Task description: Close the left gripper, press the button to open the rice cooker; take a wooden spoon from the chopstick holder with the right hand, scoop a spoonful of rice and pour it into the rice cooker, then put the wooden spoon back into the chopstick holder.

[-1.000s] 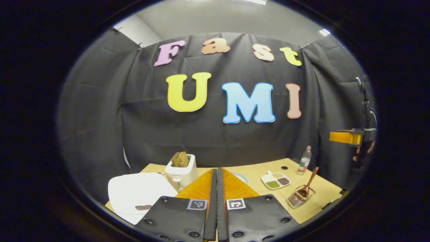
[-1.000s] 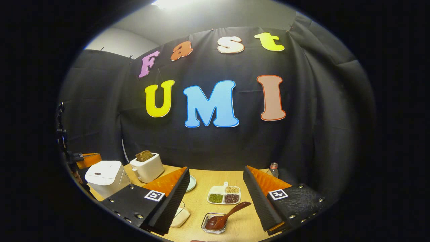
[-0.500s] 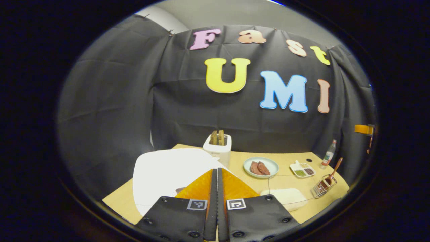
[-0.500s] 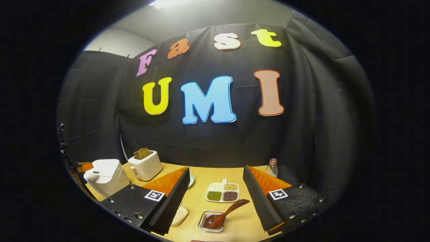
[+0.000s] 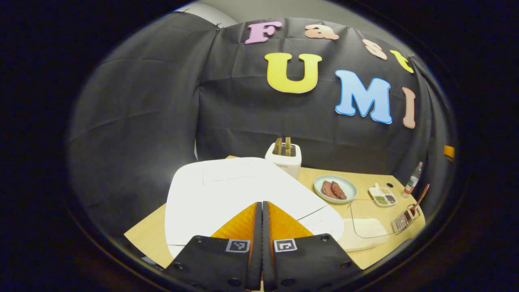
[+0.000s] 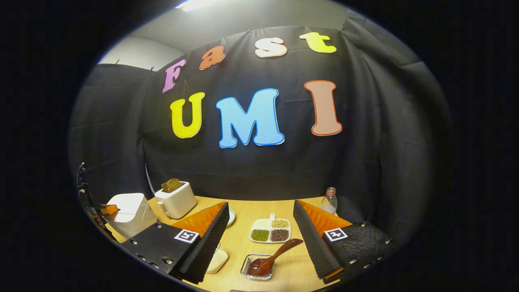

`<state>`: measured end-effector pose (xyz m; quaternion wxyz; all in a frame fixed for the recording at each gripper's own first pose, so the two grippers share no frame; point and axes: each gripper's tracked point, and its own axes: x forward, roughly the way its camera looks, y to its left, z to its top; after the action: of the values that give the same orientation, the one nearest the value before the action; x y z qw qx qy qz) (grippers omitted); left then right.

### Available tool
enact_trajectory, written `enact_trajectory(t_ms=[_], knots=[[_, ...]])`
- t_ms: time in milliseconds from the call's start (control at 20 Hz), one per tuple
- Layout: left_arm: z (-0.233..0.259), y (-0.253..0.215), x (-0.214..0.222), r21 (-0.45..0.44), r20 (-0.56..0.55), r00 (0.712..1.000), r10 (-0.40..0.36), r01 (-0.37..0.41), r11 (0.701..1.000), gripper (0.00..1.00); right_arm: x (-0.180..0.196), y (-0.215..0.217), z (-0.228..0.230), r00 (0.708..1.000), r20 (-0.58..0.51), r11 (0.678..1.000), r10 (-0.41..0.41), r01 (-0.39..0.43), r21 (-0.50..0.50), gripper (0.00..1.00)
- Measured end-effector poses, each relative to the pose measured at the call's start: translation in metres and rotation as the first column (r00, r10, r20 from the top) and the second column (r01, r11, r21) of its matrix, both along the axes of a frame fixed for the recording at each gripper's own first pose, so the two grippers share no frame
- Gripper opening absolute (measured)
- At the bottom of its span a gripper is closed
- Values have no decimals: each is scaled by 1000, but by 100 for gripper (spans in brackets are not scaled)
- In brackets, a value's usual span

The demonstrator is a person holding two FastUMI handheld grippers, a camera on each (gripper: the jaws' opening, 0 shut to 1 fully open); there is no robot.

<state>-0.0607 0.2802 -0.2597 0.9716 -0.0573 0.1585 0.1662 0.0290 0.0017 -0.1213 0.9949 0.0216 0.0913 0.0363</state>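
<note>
Two hand-held grippers are at work over a wooden desk (image 6: 259, 213). The left hand-held gripper (image 5: 262, 211), its fingers pressed together with nothing between them, has dropped closer in the last second and now hangs right over the closed white lid of the rice cooker (image 5: 227, 190) at the desk's left end; that suggests the button press is about to happen, though the button itself cannot be made out. The right hand-held gripper (image 6: 259, 221) stays wide apart and empty above the near edge, where the wooden spoon (image 6: 271, 257) leans in the chopstick holder (image 6: 256, 269). Behind the cooker stands a toaster (image 5: 284, 158); toward the right lie a plate (image 5: 335, 189), a divided dish of beans (image 6: 271, 232), a rice container (image 5: 367, 227) and a bottle (image 6: 329, 200). Nothing blocks the lid.
</note>
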Motion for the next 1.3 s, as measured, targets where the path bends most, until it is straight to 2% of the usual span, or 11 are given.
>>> enact_trajectory(t_ms=[50, 100, 200, 300, 350, 450, 650, 950, 1300], knots=[[2, 0, -1, -6, -6, 1000, -2, 2, 1000, 12, 0, 0, -4, 1000, -7, 1000, 2, -2, -5, 97], [9, 2, -3, 8, -4, 1000, 8, -8, 1000, 11, -1, 0, -6, 1000, -10, 1000, 4, -5, -8, 97], [60, 13, -17, 88, 87, 994, 73, -81, 993, 8, 0, -4, -8, 1000, -10, 1000, -1, 1, -16, 97], [121, -3, -24, 168, 241, 968, 63, -106, 980, 44, 0, -5, -13, 1000, -14, 1000, -2, 2, -17, 97], [135, -17, -30, 165, 270, 962, 49, -97, 982, 62, 0, -5, -15, 1000, -15, 1000, 0, 0, -13, 97], [146, -51, -33, 149, 289, 957, -28, -16, 989, 97, -1, -5, -19, 1000, -16, 1000, 3, -4, -7, 97], [148, -92, -32, 156, 308, 945, -109, 63, 986, 99, -3, -6, -26, 1000, -9, 1000, 17, -17, -7, 97], [141, -151, -18, 149, 329, 917, -223, 183, 972, 99, -1, -26, -39, 1000, 5, 1000, -17, 17, 1, 97], [123, -186, -10, 158, 323, 907, -270, 230, 960, 99, 8, -50, -79, 999, -24, 999, -45, 45, 22, 97]])
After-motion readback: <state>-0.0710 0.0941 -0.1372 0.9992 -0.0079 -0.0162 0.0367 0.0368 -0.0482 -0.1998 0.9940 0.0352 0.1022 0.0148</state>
